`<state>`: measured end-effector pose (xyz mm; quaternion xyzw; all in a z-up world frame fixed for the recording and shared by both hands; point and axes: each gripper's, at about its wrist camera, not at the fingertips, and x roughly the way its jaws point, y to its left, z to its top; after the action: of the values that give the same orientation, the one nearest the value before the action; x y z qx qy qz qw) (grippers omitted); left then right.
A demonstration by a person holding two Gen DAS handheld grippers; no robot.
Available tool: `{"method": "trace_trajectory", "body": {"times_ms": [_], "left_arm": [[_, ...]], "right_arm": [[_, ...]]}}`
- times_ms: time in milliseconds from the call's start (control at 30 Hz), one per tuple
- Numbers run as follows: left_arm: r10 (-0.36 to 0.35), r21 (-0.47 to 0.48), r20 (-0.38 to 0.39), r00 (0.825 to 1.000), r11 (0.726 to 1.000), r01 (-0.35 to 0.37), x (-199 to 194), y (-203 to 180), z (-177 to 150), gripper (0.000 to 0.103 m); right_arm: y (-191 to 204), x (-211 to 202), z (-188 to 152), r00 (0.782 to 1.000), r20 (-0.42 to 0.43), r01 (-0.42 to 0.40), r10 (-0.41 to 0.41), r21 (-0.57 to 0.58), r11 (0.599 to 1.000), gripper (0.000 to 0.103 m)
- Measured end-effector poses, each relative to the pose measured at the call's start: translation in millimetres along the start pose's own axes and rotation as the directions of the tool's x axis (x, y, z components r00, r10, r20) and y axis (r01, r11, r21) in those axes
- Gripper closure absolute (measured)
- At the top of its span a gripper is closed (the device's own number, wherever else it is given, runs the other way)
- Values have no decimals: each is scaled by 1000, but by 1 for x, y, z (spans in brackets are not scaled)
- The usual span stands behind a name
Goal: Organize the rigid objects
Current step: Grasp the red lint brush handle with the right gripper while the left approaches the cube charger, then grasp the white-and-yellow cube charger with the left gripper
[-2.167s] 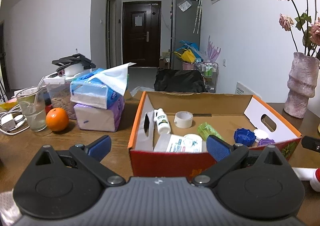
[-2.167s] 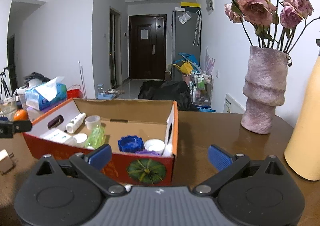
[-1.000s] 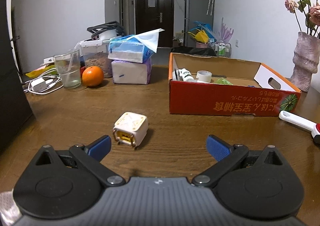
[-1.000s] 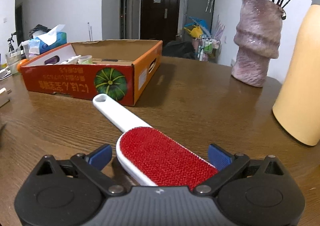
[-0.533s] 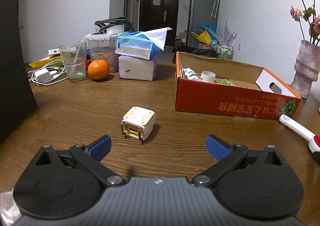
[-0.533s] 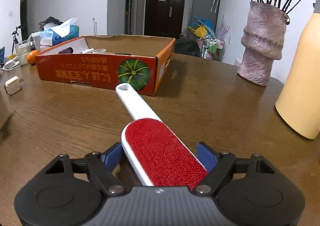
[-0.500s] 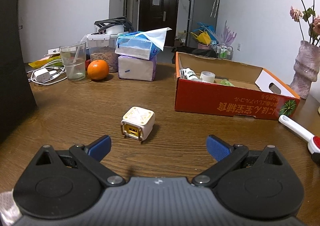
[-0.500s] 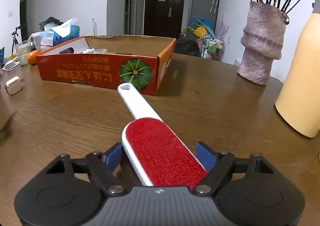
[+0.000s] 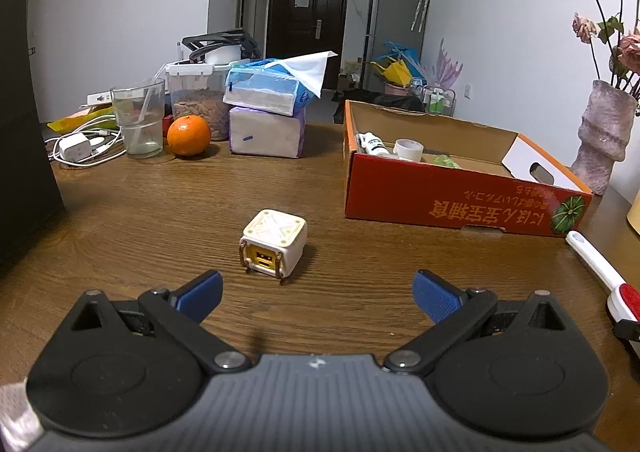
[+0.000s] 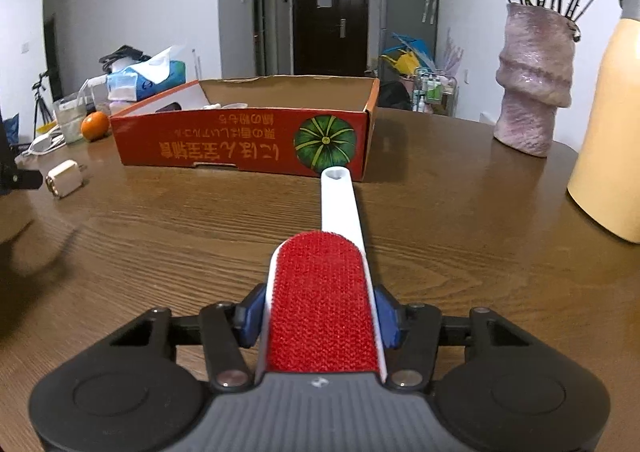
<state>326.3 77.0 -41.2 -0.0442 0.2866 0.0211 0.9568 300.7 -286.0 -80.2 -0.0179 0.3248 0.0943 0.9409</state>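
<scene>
Item: lint brush [image 10: 323,300], white plastic, red pile head. Location: on the table [image 10: 460,212], handle reaching toward the cardboard box [image 10: 240,140]. My right gripper [image 10: 320,318] is clamped across the head's edges. Judged light, stiff, smooth-sided; the long handle may lever and swing.

Item: charger cube [image 9: 274,242], just ahead of my left gripper [image 9: 318,294], jaws wide, empty. Judged light, hard; grip flat sides, avoid prongs.

Red-faced white lint brush [image 10: 322,304] flat on table, handle toward orange cardboard box [image 10: 248,144] — cream charger cube [image 9: 273,242] apart.

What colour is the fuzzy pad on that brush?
Bright red, on a white handle; the lint brush shows best in the right wrist view, clamped in the right gripper.
</scene>
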Motion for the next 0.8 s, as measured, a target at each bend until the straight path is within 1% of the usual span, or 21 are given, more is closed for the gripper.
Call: {"method": "trace_trajectory", "body": {"times_ms": [133, 367, 533, 800], "left_arm": [[4, -6, -8, 1000, 1000, -4, 5, 6, 1, 0], [17, -7, -29, 999, 1000, -17, 21, 16, 5, 0], [29, 24, -37, 999, 999, -28, 33, 17, 8, 0], [80, 66, -43, 996, 995, -77, 61, 16, 16, 1]], "right_arm": [[5, -5, -3, 1000, 12, 16, -17, 34, 999, 49], [6, -19, -7, 996, 61, 65, -71, 95, 993, 49], [2, -21, -8, 991, 68, 109, -119, 134, 985, 49], [-2, -21, -7, 981, 83, 160, -177, 181, 970, 49]]}}
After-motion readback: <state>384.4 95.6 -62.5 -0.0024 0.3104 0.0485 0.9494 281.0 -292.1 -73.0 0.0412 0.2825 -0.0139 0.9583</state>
